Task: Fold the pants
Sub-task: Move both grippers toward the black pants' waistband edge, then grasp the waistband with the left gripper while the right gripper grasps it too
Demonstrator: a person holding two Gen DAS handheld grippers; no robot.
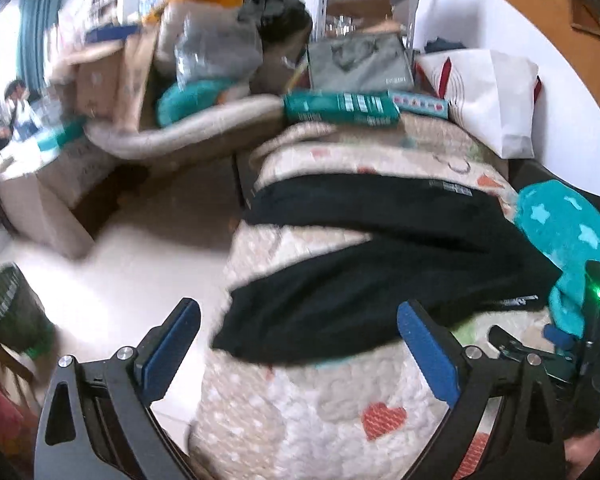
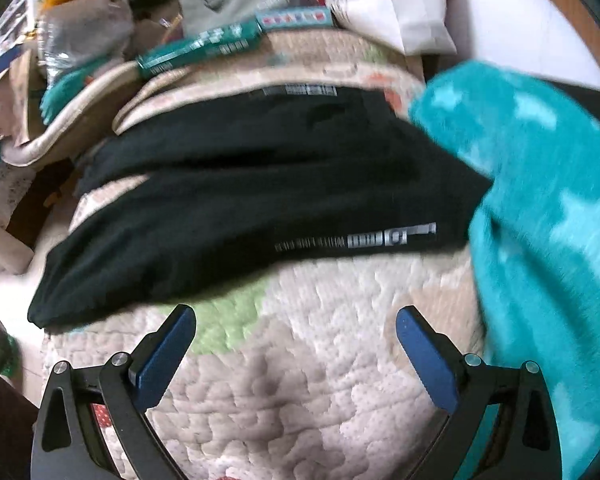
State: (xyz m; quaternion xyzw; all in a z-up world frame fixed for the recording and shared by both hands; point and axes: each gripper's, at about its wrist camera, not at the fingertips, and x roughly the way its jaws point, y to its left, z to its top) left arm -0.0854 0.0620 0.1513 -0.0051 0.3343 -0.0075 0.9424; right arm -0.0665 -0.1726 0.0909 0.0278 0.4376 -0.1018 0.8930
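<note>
Both tongs [image 1: 298, 340] [image 2: 296, 344] gape just short of black pants [image 2: 240, 196].

1. Pants [image 2: 236, 184]: black cloth, matt, smooth knit, with white printed lettering.
2. Quilt [image 2: 300, 380]: stitched cloth, puffy, pebbled, matt.
3. Teal blanket [image 2: 540, 208]: fleecy cloth, fuzzy, pale star print.
4. Left gripper [image 1: 298, 350]: matt black plastic-looking arms, blue matt pads, shiny metal bolts.
5. Right gripper [image 2: 296, 350]: same black arms, blue pads, metal bolts.
6. White bag [image 1: 496, 92]: paper-like, smooth.
7. Floor [image 1: 112, 280]: pale, smooth, slightly glossy.
8. Boxes [image 1: 108, 80]: brown cardboard, matt.
</note>
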